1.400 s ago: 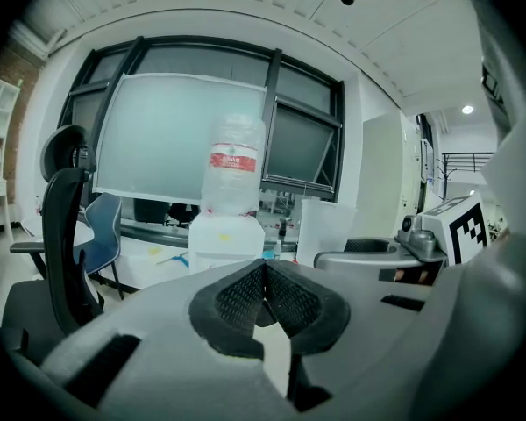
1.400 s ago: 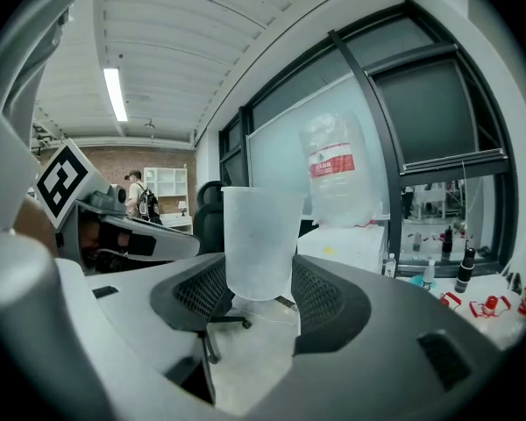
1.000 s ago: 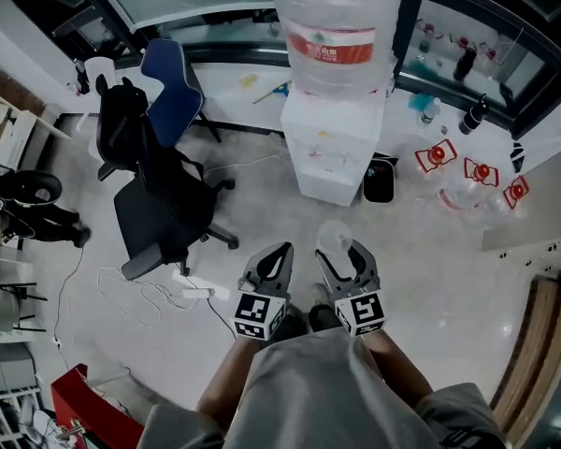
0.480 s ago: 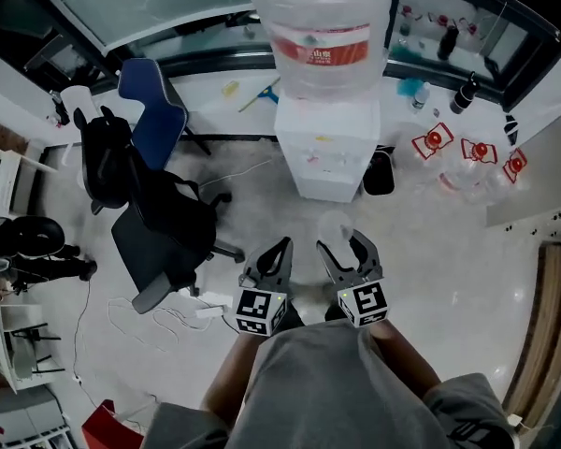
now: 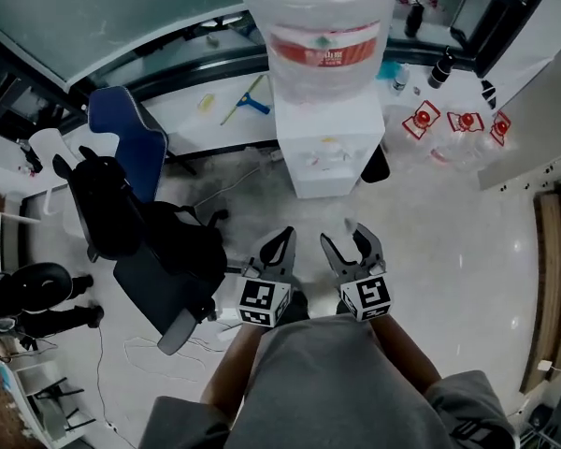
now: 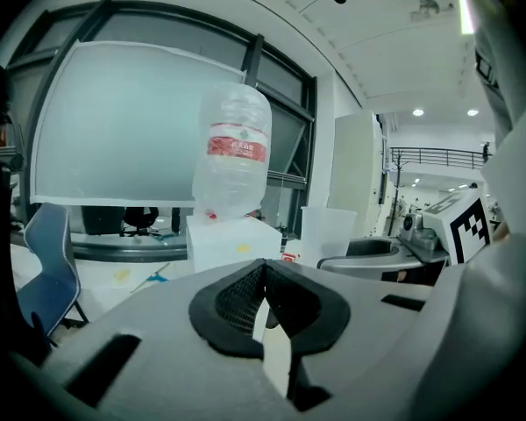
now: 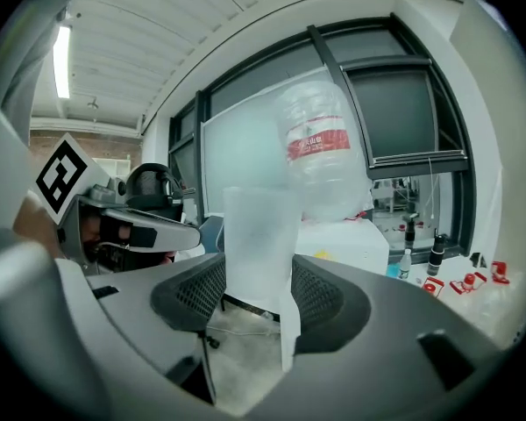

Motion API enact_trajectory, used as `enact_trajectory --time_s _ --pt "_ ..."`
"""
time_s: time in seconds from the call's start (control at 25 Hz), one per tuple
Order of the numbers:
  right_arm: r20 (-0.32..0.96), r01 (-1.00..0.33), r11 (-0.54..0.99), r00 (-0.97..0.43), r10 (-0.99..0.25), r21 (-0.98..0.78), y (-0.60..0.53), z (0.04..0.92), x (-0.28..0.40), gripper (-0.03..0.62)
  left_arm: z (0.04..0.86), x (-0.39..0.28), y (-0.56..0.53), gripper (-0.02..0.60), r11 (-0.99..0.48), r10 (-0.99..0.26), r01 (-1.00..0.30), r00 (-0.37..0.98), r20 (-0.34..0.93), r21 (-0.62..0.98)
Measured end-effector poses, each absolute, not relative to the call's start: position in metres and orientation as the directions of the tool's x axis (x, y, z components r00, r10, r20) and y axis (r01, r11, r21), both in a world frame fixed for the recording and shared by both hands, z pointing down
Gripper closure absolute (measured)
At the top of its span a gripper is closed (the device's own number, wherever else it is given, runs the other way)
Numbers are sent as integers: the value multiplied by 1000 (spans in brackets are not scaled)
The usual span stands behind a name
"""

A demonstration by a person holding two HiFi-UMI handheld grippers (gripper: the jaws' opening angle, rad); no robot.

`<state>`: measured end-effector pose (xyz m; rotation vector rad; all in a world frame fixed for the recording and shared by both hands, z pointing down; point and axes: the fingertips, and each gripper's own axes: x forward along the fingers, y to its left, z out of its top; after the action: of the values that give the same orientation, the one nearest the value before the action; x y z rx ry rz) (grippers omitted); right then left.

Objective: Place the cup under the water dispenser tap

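Right gripper [image 5: 352, 243]: jaws clamped on the sides of the clear cup [image 7: 258, 239]. The cup is upright, above the floor, facing the dispenser [image 5: 329, 153] but apart from it (white cabinet, bottle [image 5: 320, 36] on top).
Left gripper [image 5: 282, 241]: jaws closed together, empty, just beside the right.
Chair [image 5: 159, 269]: black, to the left.

Glossy pale floor [image 5: 449, 251]; blk office chair [image 5: 164, 269], blue chair [image 5: 122, 143] at left; dark-framed windows [image 7: 403, 103] behind.
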<state>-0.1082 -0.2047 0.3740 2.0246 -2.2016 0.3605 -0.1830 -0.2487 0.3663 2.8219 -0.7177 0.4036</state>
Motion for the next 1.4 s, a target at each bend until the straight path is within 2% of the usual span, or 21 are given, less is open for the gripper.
enact_trajectory --time_s 0.32,0.56,0.8,1.4 --pt "276 -995 -31 5 -961 -91 -233 391 -144 364 383 -220 -288 571 -896 -362 -424 871 332 134" --pt "291 -992 -74 42 -956 -100 -244 402 -150 364 399 -220 -298 571 -907 -322 -393 880 350 153" --pt "296 -987 -116 78 -952 -111 -251 411 -132 364 409 -200 -306 571 -918 -285 -364 882 376 158" --pt "328 -980 -151 101 -939 -131 -272 479 -45 364 463 -101 -325 571 -933 -224 -330 842 490 140"
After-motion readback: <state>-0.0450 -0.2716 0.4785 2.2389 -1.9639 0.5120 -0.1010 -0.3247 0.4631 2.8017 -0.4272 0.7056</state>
